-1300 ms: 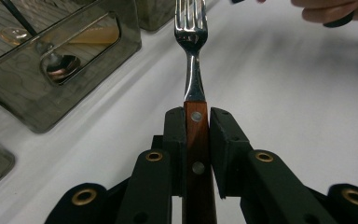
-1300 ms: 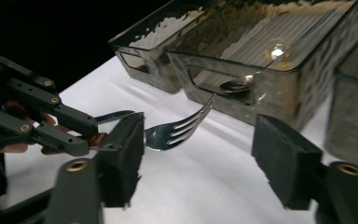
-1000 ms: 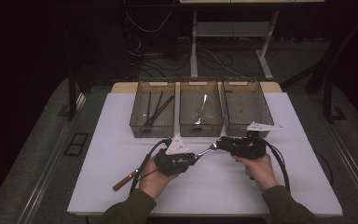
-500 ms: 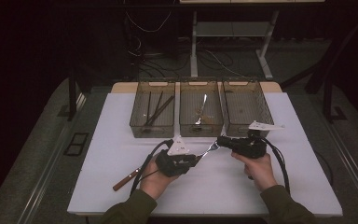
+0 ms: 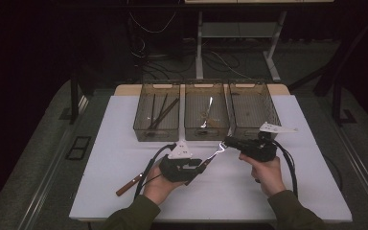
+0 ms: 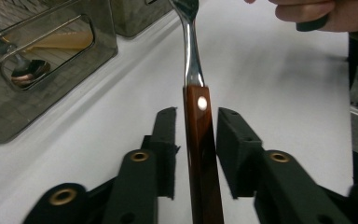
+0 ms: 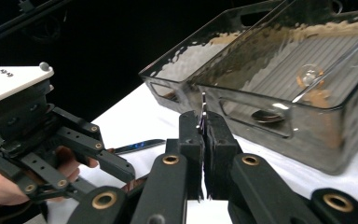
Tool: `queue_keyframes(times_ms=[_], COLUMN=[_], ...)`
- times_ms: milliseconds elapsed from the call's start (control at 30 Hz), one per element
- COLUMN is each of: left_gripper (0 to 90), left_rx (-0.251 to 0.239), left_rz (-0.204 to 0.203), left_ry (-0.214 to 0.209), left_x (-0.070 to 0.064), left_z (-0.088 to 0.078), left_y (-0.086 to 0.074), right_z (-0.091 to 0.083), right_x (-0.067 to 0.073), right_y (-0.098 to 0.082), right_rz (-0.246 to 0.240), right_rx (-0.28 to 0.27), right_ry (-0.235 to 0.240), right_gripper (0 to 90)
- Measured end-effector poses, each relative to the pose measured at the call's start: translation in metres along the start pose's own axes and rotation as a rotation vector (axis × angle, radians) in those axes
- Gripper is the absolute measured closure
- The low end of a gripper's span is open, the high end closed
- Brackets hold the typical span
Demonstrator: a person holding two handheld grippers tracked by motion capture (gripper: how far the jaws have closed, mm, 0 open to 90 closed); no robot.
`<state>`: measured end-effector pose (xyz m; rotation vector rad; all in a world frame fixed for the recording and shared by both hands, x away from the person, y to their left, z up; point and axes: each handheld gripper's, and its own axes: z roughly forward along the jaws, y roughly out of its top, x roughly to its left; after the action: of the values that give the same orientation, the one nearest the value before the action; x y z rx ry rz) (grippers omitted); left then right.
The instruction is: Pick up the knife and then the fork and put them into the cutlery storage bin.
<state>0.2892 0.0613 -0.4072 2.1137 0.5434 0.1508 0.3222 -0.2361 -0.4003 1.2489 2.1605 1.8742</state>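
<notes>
Passing a fork (image 6: pixel 193 70) from one gripper to the other is the work in hand here, above the white table (image 5: pixel 124 124) just in front of three clear bins.

The right gripper (image 5: pixel 228 142) is clenched on the fork's tine end; in the right gripper view its pads are pressed tight together with the steel tips (image 7: pixel 203 114) poking out above them. The left gripper (image 5: pixel 200 167) has just been opening: in the left gripper view the wooden handle (image 6: pixel 201 140) runs up between the jaws with a gap on each side, so nothing presses on it now. The fork hangs in the air between the two hands, handle low toward the left, tines high toward the right.

To do this well, I think the left hand should back straight off along the handle's line, without sweeping sideways, since a knock could twist the fork in so narrow a grip. The right hand should keep its wrist steady until the handle is free, then carry the fork to its bin, likely the right bin (image 5: pixel 268 115). A wooden-handled knife (image 5: pixel 129 183) lies on the table by the left forearm.
</notes>
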Motion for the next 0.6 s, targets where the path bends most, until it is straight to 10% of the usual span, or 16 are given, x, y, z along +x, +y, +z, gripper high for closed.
queue_keyframes(times_ms=[600], left_gripper=[28.3], left_rx=[-0.052], left_rz=[-0.025], left_ry=[0.024], left_x=[0.021], left_z=[-0.054], left_y=[-0.048], right_z=[-0.016], right_x=[-0.007], right_y=[0.008], right_rz=[-0.021], right_rx=[0.01], right_ry=[-0.092], right_gripper=[87.2])
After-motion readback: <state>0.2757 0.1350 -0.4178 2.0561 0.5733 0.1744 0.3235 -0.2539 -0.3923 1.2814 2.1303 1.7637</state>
